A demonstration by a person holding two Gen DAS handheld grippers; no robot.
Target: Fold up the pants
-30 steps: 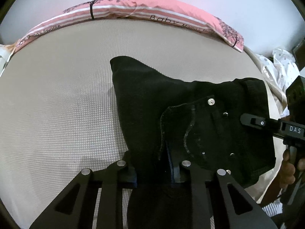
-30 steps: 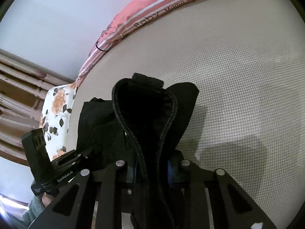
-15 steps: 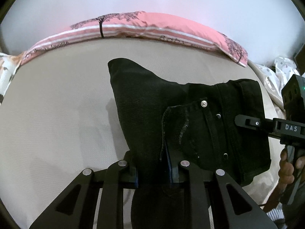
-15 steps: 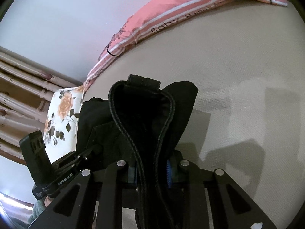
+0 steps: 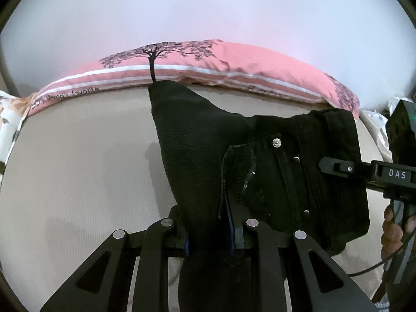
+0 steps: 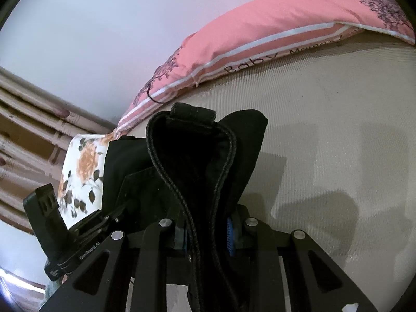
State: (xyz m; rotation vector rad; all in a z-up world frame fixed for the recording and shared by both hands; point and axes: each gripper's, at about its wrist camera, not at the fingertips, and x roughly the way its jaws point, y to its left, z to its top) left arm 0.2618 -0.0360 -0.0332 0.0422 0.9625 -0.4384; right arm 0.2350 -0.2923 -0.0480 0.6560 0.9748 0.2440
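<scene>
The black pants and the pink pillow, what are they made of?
The pants look like black denim: matte, heavy twill weave, thick stitched seams and metal rivets. The pillow looks like smooth printed cotton, soft and wrinkled, though polyester is possible.

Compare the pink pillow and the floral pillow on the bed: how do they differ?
The pink pillow is pink with white stripes, tree prints and lettering; the floral pillow is white with orange flowers. The pink one shows nearly whole, the floral one partly behind the black pants. Both lie at the bed's edge.

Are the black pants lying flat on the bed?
No. The black pants hang bunched, pinched by the left gripper and right gripper.
</scene>
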